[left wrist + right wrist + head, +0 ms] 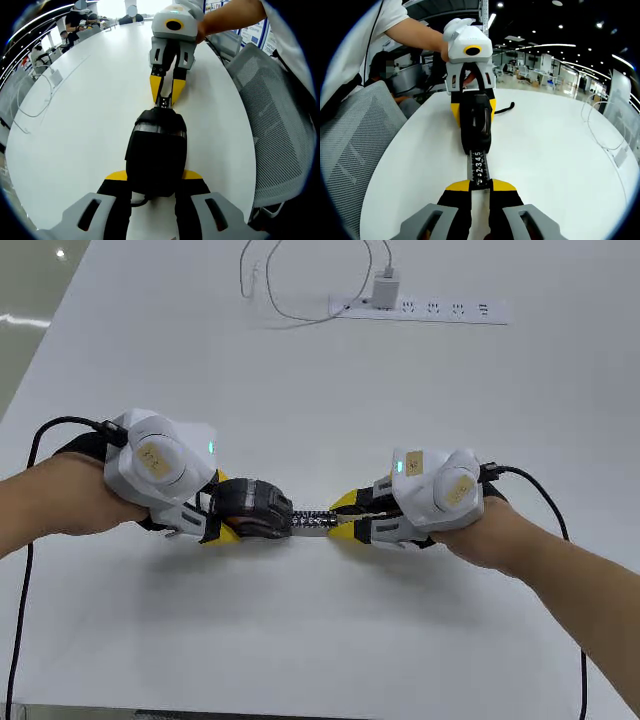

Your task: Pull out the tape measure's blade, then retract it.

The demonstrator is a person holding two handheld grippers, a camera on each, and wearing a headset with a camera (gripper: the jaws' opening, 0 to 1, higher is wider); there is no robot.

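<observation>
The black tape measure (258, 510) is at the near side of the white table (320, 390), with its case clamped between the jaws of the left gripper (222, 507). A short length of blade (312, 519) is drawn out, with printed numerals legible in the right gripper view. The right gripper (343, 517) is clenched on the blade's free end. A power strip (430, 309) lies well apart at the far side.
</observation>
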